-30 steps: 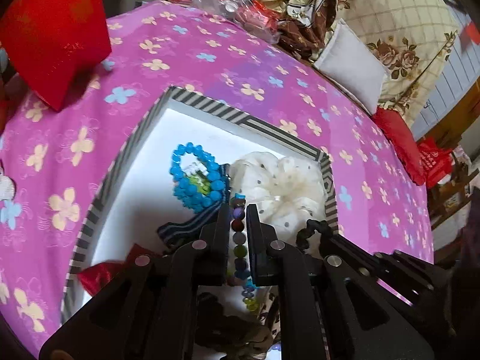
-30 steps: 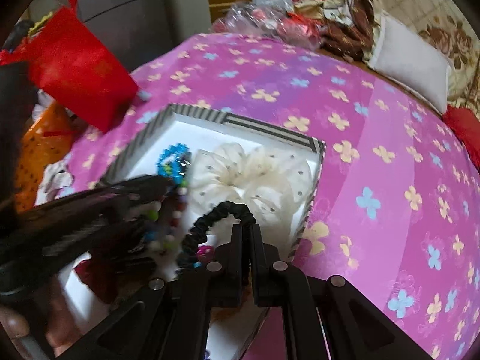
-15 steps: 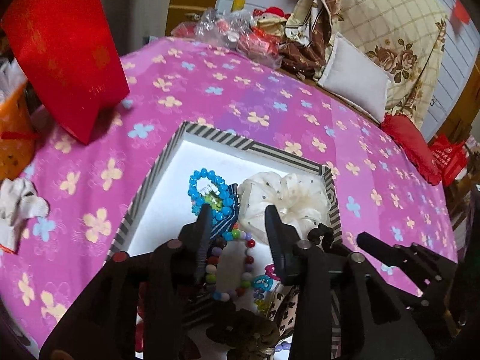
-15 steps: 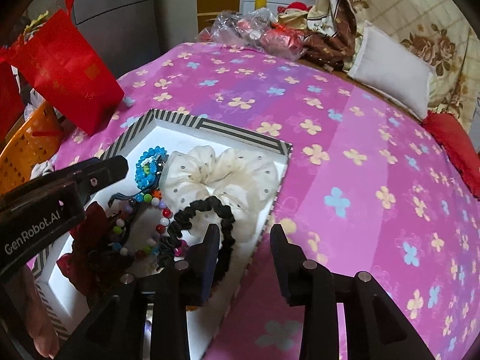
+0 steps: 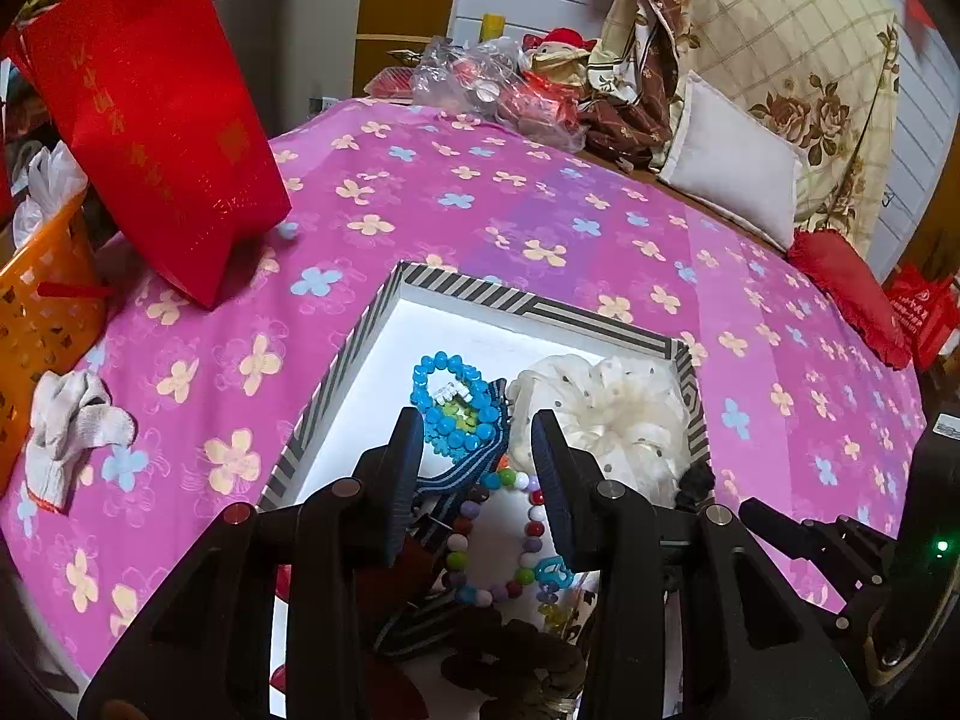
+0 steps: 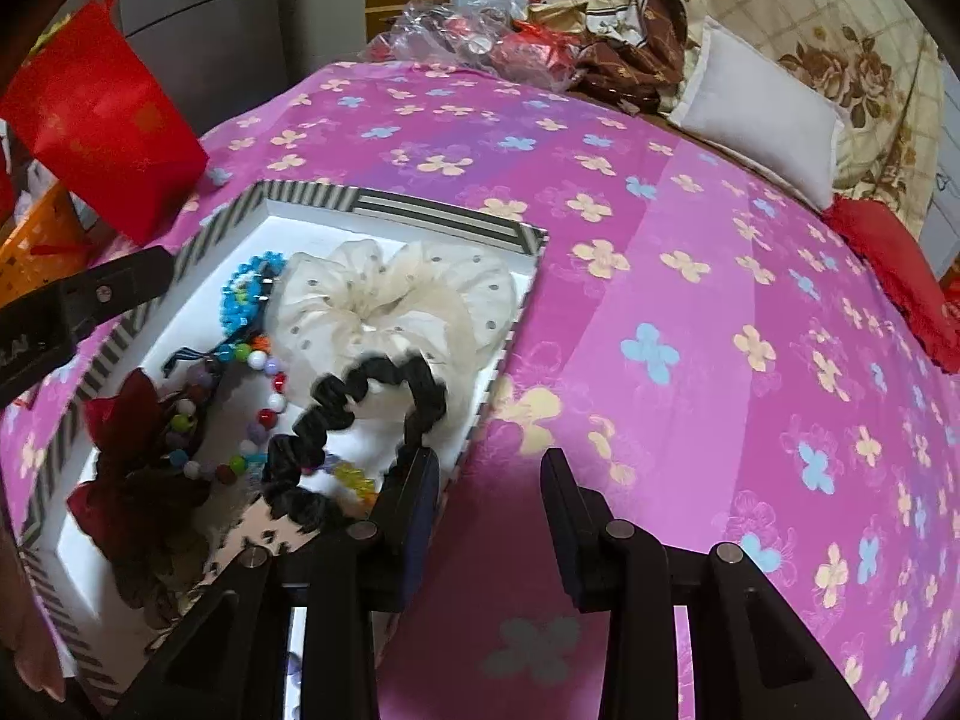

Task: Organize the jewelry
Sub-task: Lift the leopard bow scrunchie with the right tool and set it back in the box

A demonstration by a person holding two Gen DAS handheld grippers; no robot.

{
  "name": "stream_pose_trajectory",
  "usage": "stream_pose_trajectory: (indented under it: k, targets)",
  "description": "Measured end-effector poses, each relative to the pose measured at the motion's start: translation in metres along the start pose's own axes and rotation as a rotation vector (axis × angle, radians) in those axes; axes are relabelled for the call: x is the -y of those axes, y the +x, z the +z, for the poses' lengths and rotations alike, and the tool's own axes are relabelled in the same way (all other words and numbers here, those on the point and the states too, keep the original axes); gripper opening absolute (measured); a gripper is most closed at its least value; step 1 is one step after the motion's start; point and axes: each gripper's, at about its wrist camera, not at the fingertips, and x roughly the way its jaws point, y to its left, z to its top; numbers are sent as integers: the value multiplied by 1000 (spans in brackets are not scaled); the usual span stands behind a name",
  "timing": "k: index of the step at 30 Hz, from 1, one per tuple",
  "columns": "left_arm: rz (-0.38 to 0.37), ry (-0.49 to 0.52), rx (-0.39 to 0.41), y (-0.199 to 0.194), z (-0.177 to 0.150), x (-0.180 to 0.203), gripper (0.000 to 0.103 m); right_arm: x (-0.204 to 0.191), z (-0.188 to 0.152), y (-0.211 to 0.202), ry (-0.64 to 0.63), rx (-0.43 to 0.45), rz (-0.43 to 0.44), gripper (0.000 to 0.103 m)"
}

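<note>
A striped-rim white box (image 5: 528,307) (image 6: 420,213) lies on the pink flowered cloth. In it lie a blue bead bracelet (image 5: 451,402) (image 6: 237,294), a cream scrunchie (image 5: 606,408) (image 6: 390,294), a multicolour bead bracelet (image 5: 498,540) (image 6: 264,402), a black scrunchie (image 6: 354,414) and a dark red flower piece (image 6: 129,450). My left gripper (image 5: 477,432) is open and empty above the bead bracelet. My right gripper (image 6: 489,462) is open and empty over the box's right rim, beside the black scrunchie.
A red paper bag (image 5: 156,114) stands left of the box. An orange basket (image 5: 36,306) and a white glove (image 5: 72,420) lie at the left edge. Plastic bags (image 5: 498,90), a white cushion (image 5: 732,162) and a red cushion (image 5: 852,294) line the far side.
Both grippers opened. The left let go of the multicolour bead bracelet and the right let go of the black scrunchie; both now lie in the box. Both grippers pulled back.
</note>
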Motion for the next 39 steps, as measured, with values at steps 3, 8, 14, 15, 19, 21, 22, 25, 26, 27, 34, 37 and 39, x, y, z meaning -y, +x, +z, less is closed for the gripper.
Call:
stream_pose_trajectory:
  k: [3, 8, 14, 15, 19, 21, 22, 25, 26, 27, 34, 37, 39]
  targets:
    - [10, 7, -10, 3, 0, 0, 36, 1, 0, 0, 4, -3, 1, 34]
    - [47, -18, -64, 22, 1, -10, 36, 2, -1, -1, -10, -9, -32, 34]
    - [10, 1, -146, 43, -5, -4, 36, 21, -5, -2, 11, -11, -75, 35]
    - [3, 14, -156, 46, -6, 0, 36, 22, -6, -2, 11, -11, -74, 35]
    - [-15, 81, -187, 69, -6, 24, 35, 25, -8, -15, 21, 7, -62, 35]
    - [59, 108, -196, 77, -7, 28, 18, 23, -5, -30, 10, 49, -52, 35]
    - [82, 103, -199, 78, -6, 26, 14, 20, -3, -37, -4, 71, -49, 36]
    - [43, 34, -175, 68, 0, 11, 10, 8, 4, -49, -58, 99, -8, 37]
    - [26, 16, -160, 62, 3, 6, 10, 4, 5, -49, -71, 83, 25, 37]
    - [0, -2, -143, 55, 5, 2, 10, 0, 5, -48, -79, 51, 82, 37]
    - [-163, -60, -104, 17, 15, -18, 10, -38, -33, -47, -148, -107, 308, 37]
    - [-158, -78, -95, 9, 16, -25, 10, -53, -48, -39, -178, -138, 266, 37]
    - [-150, -89, -78, 3, 15, -30, 10, -56, -56, -37, -174, -138, 241, 36]
